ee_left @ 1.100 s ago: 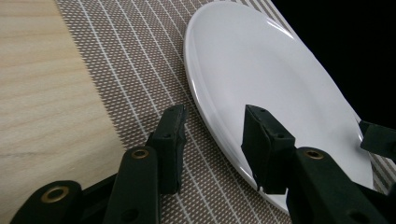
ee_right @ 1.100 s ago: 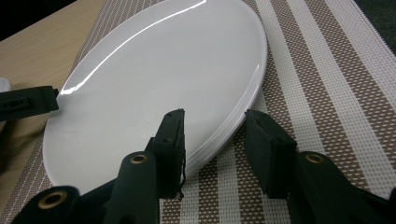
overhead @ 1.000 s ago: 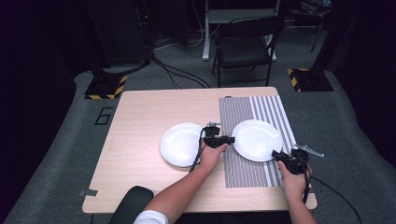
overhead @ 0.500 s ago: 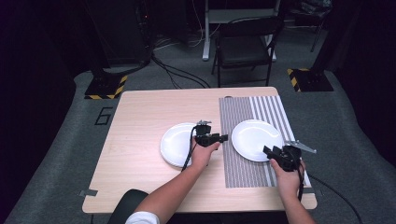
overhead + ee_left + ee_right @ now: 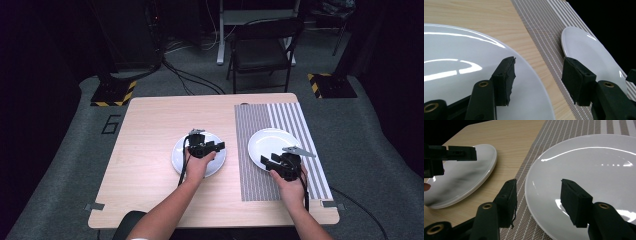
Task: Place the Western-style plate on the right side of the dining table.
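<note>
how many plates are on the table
2, though the left one may be a stack, since its rim looks layered in the right gripper view. One plate lies on the bare wood under the left claw; the other plate lies on the striped mat.

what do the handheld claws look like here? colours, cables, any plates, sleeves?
Both claws are black. The left claw trails a black cable back along the forearm. The right claw carries a grey three-cornered plate on top, and its black cable runs off the table's near edge. Up close, the jaws end in blocky black pads on arms with brass-coloured rivets. Forearms are bare; a white sleeve edge shows at the bottom.
</note>
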`<state>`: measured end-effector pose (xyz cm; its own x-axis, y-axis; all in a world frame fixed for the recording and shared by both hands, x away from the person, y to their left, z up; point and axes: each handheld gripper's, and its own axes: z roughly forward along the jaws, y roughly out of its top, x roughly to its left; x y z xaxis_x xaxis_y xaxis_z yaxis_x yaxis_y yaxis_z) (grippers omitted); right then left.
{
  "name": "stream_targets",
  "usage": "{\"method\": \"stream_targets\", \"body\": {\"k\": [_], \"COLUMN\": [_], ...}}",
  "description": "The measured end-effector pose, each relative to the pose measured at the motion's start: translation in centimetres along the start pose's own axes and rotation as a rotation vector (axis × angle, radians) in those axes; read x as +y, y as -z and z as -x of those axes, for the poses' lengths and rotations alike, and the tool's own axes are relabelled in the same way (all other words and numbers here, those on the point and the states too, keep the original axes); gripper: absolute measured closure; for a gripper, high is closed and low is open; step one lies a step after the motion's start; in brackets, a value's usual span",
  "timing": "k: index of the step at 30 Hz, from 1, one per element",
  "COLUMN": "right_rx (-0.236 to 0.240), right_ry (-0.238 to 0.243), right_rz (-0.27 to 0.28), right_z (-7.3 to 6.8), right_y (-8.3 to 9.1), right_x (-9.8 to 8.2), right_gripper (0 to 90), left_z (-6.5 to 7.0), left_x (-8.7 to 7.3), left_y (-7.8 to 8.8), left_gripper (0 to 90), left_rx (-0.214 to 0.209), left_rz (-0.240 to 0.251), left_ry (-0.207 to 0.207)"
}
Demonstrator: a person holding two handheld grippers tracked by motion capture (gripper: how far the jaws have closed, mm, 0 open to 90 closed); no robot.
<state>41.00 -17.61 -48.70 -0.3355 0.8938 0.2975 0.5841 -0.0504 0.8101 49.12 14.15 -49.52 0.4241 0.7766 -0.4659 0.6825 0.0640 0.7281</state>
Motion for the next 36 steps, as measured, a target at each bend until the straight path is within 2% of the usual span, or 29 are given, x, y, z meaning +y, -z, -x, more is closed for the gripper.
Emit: {"method": "stream_targets", "body": {"k": [4,16,18,21,25,27,32,35,36], "right_rx": [0.016,0.054,0.056,0.059,0.074,0.081,0.097,0.105,0.11], "right_ry": [0.023,0.054,0.073,0.071,0.102,0.115,0.148,0.153,0.16], "right_rz": [-0.005,-0.036,-0.041,-0.045,-0.061,-0.073,-0.09,-0.094,-0.097], "right_z": [-0.7,-1.9,-2.1,-2.3,-3.1,-3.5,-4.4,-4.7,-5.0], "right_y": [-0.5,-2.0,-2.4,-2.6,-3.2,-3.6,-4.3,-4.4,-4.6], "right_x": [0.2,0.2,0.2,0.3,0.2,0.0,-0.3,-0.4,-0.5], "right_gripper": [46.4,46.1,46.1,46.1,45.9,45.8,45.8,45.8,45.8], "left_z": [-1.1,-4.8,-5.4,-5.7,-6.4,-6.9,-8.3,-8.7,-9.0], "left_x": [-0.1,-0.7,-0.7,-0.7,-0.9,-1.1,-1.5,-1.8,-2.0], "left_y": [1.4,5.2,6.1,6.8,8.2,8.9,10.7,11.1,11.2], "left_gripper": [43.2,42.2,42.0,41.8,41.6,41.6,41.8,41.9,41.9], "left_rx": [0.026,0.099,0.107,0.118,0.146,0.158,0.18,0.185,0.189], "left_rz": [0.029,0.046,0.048,0.052,0.043,0.041,0.054,0.077,0.073], "left_ry": [0.008,0.04,0.027,0.017,-0.02,-0.022,0.007,0.027,0.022]}}
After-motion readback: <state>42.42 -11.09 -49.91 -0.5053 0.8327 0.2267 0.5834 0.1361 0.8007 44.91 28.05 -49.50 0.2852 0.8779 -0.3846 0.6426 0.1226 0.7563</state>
